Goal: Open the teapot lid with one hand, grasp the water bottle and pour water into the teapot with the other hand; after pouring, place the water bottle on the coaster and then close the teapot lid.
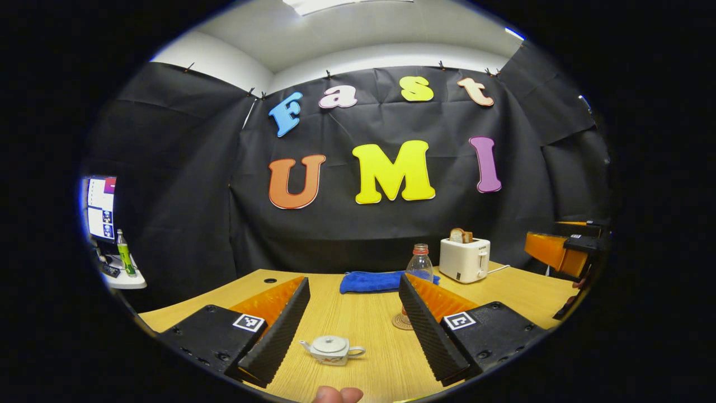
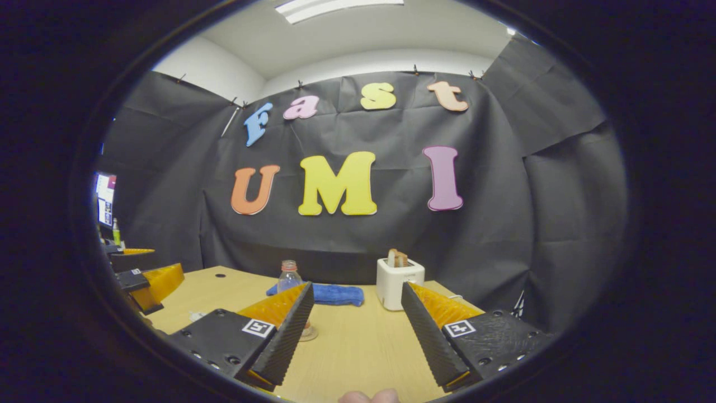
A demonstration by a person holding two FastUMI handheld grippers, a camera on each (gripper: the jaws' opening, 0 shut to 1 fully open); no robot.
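A small white ceramic teapot (image 1: 331,349) with its domed lid on sits low on the pale wooden table (image 1: 363,319), between the spread fingers of the left gripper (image 1: 348,336) and touched by neither. It looks light but brittle and glazed, so likely slippery; the small knob on top of the lid seems the natural place to pinch, with a gentle, straight upward lift.

Behind it, a clear plastic water bottle with a reddish cap (image 1: 419,263) stands upright on a round woven coaster (image 1: 402,321), partly hidden by the left gripper's own finger. The bottle is probably thin-walled and would dent under a hard squeeze; its middle body looks like the safest hold. How much water it contains cannot be told.

Further back lie a folded blue cloth (image 1: 372,281) and a white toaster with bread in its slot (image 1: 464,258).

The right gripper (image 2: 352,330) is also wide open and holds nothing.

The left gripper view gives the teapot clearly, plus the other gripper at its far right edge. The right gripper view shows the bottle (image 2: 288,277) from a different angle, just behind its own finger, and the toaster (image 2: 399,282) nearer.
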